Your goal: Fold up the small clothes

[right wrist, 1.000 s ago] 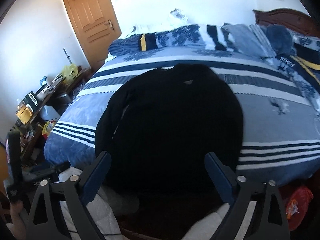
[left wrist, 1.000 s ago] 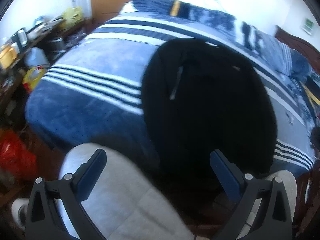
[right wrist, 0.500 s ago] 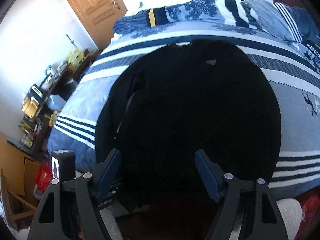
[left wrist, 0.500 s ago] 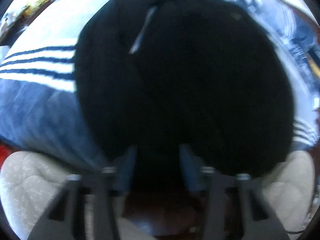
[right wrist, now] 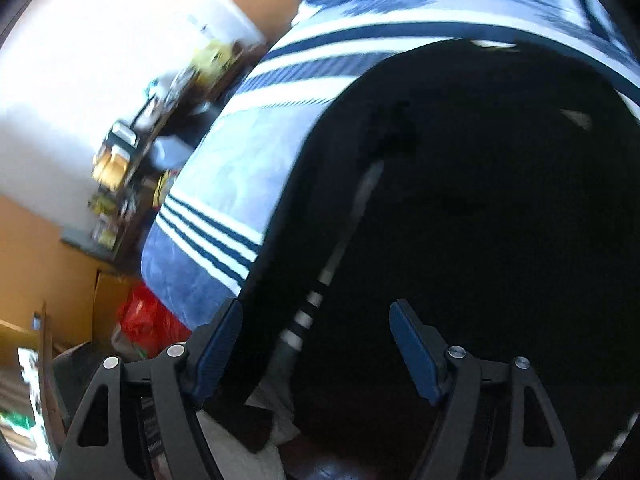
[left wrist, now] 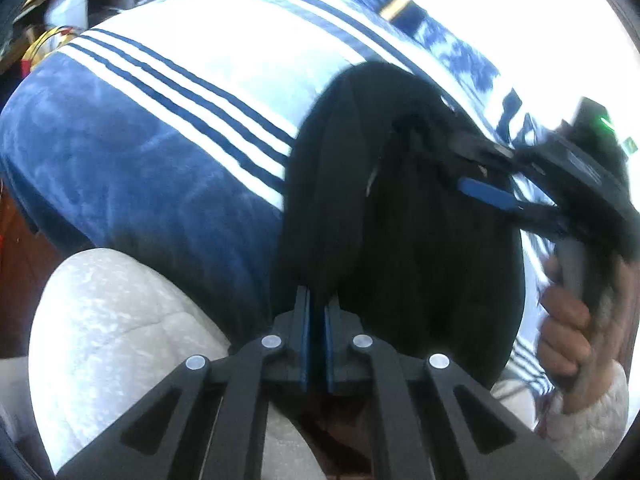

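Item: black garment (right wrist: 480, 216), long-sleeved top by the look of it, soft and limp, judged light; it should drape and sag from any pinch point and slide little on the plush cover, so hold is best taken at hems, corners or cuffs rather than mid-panel. Appearance: plain black, matte, one sleeve folded along the body's left side, a pale strip showing along that fold, a small light tag near the neckline. Location: spread on the blue-and-white striped blanket (left wrist: 168, 92) of a bed, its near hem hanging toward the bed's edge. Left gripper (left wrist: 316, 312): fingers pressed together on the garment's near hem. Right gripper (right wrist: 316, 344): fingers apart, nothing between them, poised over the sleeve fold; in the left view it reaches in from the right, held in the person's hand (left wrist: 576, 328). Surroundings: cluttered side table (right wrist: 132, 160), red bag (right wrist: 148, 320) on the floor.
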